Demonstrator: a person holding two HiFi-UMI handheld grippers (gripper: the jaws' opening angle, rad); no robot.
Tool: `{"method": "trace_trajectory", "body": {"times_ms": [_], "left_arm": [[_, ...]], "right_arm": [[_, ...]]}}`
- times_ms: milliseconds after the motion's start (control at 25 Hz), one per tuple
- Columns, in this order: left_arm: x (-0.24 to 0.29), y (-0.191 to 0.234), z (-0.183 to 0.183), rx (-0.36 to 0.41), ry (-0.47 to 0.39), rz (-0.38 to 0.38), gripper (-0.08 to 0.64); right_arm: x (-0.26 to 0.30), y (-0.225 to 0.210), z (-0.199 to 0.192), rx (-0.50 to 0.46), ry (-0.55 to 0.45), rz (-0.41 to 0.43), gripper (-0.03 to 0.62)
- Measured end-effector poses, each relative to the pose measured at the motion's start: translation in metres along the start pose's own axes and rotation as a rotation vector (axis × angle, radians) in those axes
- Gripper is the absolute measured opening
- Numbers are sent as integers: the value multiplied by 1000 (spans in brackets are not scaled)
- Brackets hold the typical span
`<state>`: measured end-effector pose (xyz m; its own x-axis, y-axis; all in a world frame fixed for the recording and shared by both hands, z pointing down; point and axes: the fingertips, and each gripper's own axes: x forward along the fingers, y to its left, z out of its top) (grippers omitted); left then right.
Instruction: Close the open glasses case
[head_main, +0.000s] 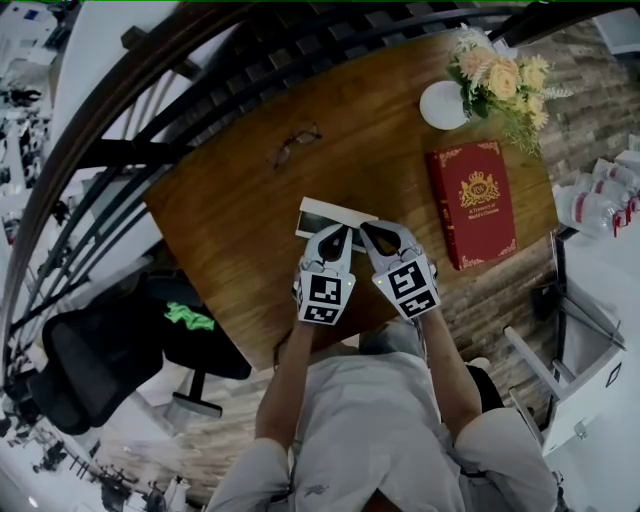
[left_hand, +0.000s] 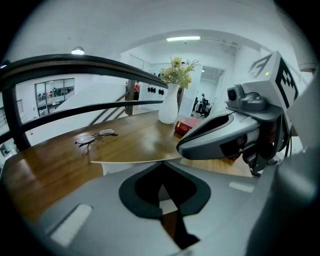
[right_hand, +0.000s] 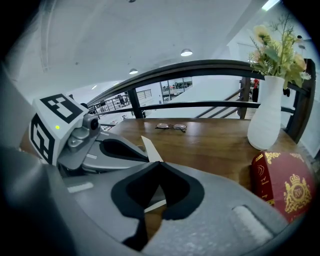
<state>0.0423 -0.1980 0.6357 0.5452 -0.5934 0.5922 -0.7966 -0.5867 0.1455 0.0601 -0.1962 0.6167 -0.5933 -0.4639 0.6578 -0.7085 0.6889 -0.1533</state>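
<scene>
Both grippers are parked at the near edge of the table (head_main: 230, 220), side by side and nearly touching. The case (head_main: 335, 218) sits right in front of them, still open, with its pale lid up and the dark inside showing. The left gripper (head_main: 340, 232) has its jaws together at the tips, right at the near side of the case, and a bit of the pale case shows through the hollow behind the tips. The right gripper (head_main: 368, 230) is the same: tips together, at the case's near right corner. I can't tell whether either one actually touches it. The glasses (head_main: 295, 143) lie further back, well apart from the case. A red book (head_main: 478, 203) is off to the right, and a white vase (head_main: 443, 105) stands at the far right.
</scene>
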Motion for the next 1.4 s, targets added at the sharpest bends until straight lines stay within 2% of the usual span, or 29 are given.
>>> {"method": "trace_trajectory", "body": {"times_ms": [1400], "left_arm": [[-13, -12, -48, -32, 76, -12, 20]], "right_arm": [[4, 33, -43, 15, 68, 30, 3]]}}
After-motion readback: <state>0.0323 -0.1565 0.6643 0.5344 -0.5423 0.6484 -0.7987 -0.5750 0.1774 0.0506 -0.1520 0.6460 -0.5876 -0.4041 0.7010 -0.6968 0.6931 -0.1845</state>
